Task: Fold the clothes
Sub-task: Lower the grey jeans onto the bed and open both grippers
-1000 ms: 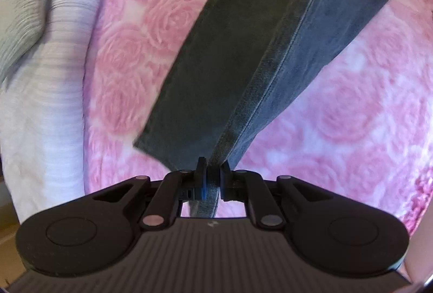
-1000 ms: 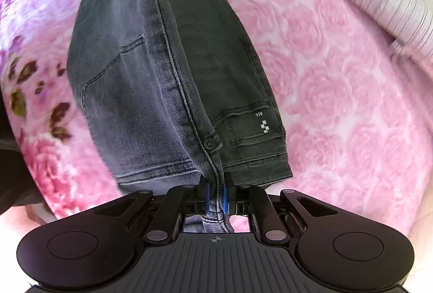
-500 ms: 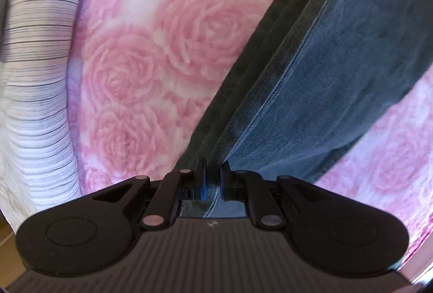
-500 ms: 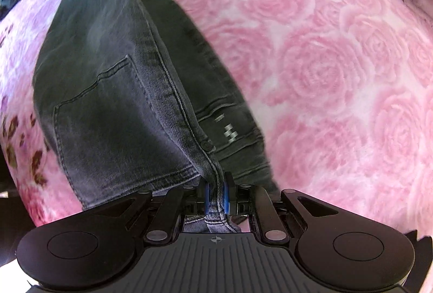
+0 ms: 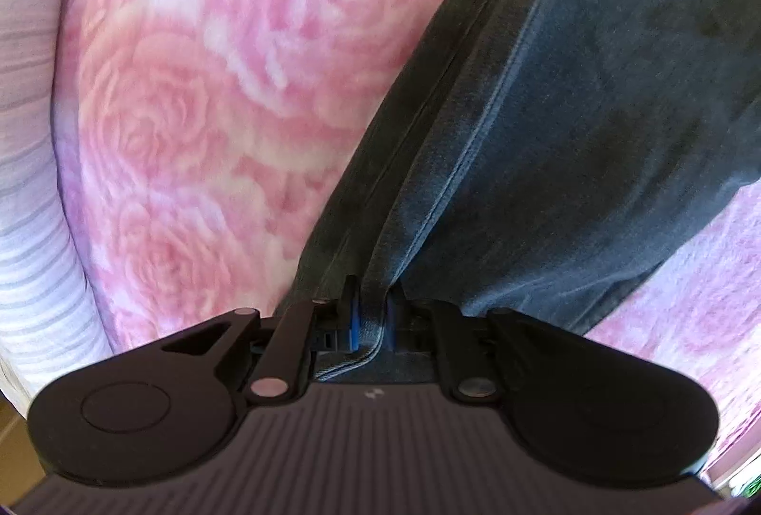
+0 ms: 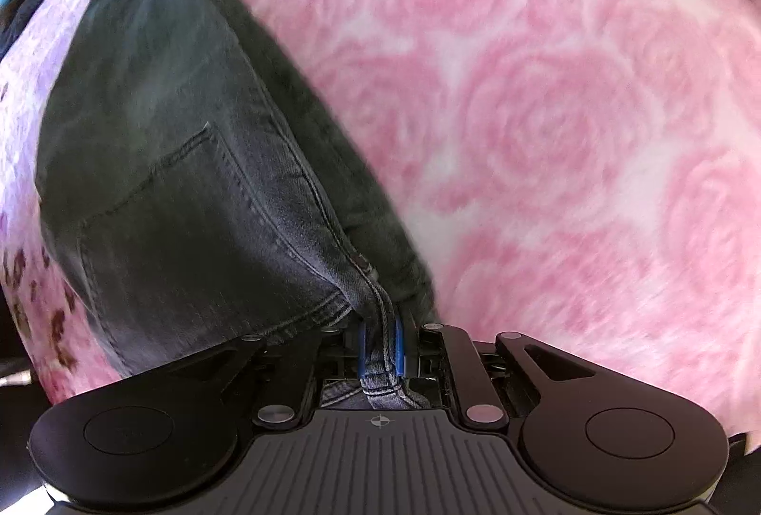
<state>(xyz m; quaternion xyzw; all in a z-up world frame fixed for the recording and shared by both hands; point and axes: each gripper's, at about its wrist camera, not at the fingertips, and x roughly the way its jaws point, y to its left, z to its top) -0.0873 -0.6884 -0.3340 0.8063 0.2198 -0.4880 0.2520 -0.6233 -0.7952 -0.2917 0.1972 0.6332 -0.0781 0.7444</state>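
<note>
Jeans [image 6: 180, 163] hung stretched just above the rose-print bedspread [image 6: 547, 111]; we kept each hand-held gripper, left [image 5: 370, 315] and right [image 6: 379, 346], clenched on an end so the legs stayed aligned.

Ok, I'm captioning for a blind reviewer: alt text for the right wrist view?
The right gripper is shut on the waistband of dark grey jeans, back pocket showing, held over a pink rose-print blanket. The picture is motion-blurred.
</note>
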